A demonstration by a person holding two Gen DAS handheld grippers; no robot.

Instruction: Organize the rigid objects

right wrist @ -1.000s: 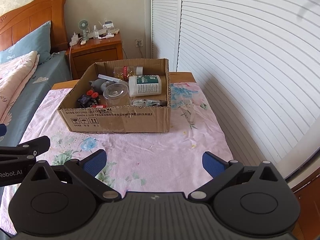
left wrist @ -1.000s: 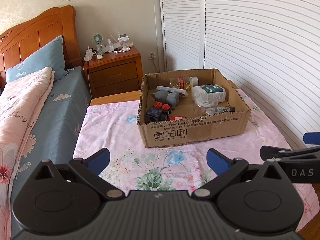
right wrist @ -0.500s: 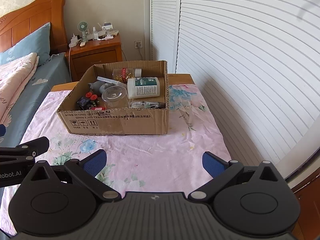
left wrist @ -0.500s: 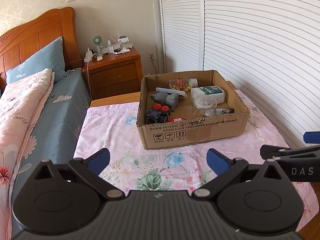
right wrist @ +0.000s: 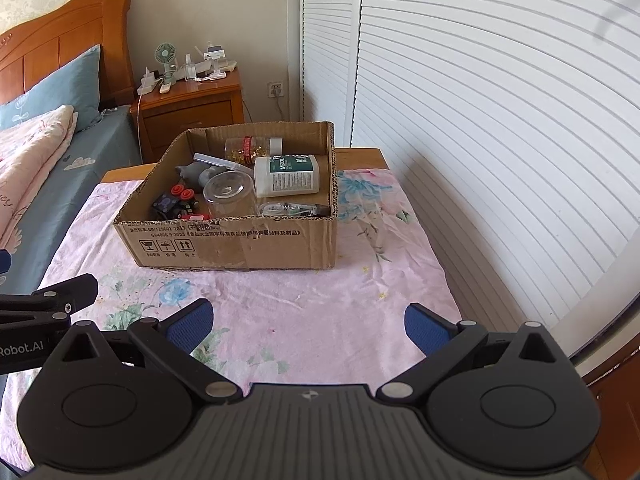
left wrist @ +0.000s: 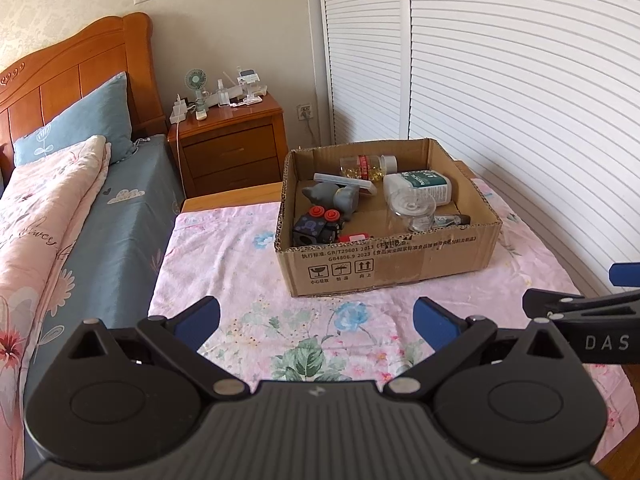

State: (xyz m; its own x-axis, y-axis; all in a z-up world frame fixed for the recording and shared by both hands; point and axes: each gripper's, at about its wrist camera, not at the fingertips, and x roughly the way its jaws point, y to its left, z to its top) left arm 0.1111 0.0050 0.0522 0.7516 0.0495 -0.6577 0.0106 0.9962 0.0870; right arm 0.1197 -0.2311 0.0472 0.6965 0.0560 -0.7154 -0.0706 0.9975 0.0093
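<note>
Left wrist: the left gripper (left wrist: pixel 316 318), jaws spread and empty, has eased back, the cardboard box (left wrist: pixel 394 270) of bottles and toys at one o'clock. Right wrist: the right gripper (right wrist: pixel 308 326), also spread, retreats too, box at eleven o'clock. Everything rigid lies boxed, so the sorting looks settled or pending.

We see a table (left wrist: pixel 224 200) covered by a pink floral cloth (left wrist: pixel 240 280), and on the cloth sits one open cardboard box (left wrist: pixel 392 268), toward the far end.
</note>
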